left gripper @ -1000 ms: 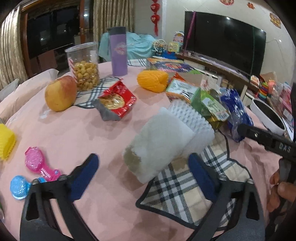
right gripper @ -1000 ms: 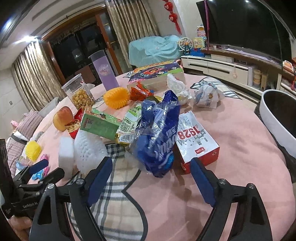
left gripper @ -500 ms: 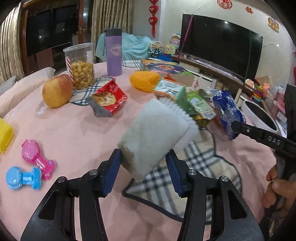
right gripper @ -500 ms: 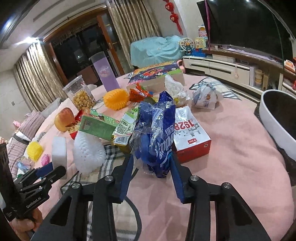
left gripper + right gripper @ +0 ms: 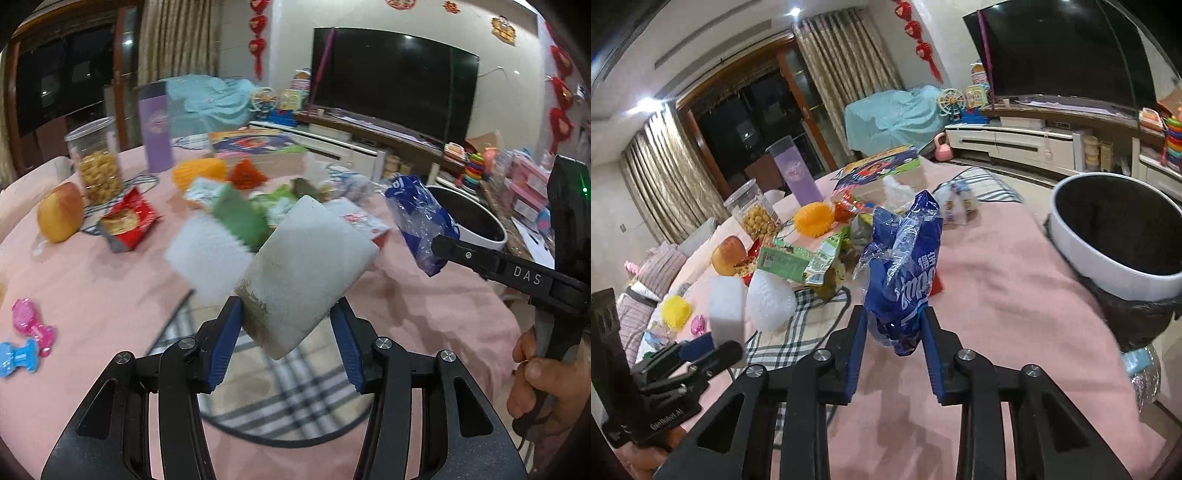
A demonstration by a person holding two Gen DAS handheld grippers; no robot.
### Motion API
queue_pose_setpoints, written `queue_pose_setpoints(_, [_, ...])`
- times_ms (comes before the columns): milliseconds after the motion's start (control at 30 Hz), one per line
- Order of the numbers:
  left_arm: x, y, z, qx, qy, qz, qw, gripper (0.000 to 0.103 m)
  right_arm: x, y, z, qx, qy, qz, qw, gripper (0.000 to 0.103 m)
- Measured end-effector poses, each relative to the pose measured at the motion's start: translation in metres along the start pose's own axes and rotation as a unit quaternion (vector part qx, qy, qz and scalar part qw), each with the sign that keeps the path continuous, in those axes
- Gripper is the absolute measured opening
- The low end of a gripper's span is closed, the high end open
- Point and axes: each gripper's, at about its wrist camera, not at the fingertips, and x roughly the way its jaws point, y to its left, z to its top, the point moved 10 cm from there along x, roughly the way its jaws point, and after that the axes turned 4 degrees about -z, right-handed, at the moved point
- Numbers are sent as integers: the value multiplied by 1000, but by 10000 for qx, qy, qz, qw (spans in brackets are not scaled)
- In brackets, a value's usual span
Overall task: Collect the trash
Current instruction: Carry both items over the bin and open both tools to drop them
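Two tongs, both loaded. Left tongs [image 5: 286, 325] clamp white foam block [image 5: 306, 269], lifted off pink table [image 5: 92, 295]. Right tongs [image 5: 894, 332], jaws closing, pinch blue plastic bag [image 5: 905, 273] above table, near white bin [image 5: 1115, 240] at right edge.

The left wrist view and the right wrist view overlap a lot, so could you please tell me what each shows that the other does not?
Only the left wrist view shows the dirty lower edge of the white foam block and the person's hand on the right gripper's handle. Only the right wrist view shows the yellow foam net and the pink kettlebell. Both show the left gripper clamping the block and the right gripper closing on the blue plastic bag, plus the white bin.
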Motion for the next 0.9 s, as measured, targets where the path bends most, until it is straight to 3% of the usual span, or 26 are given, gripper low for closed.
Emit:
queue_pose_setpoints(267, [13,-40,10,211,52,-246,9995,49,-22,-26,5,166,-168,-55,9997,27])
queue_pose_setpoints(900, [67,-159,49,998,332,-716,9919,49,-61,-133,38,698,-527,-783,9931,27])
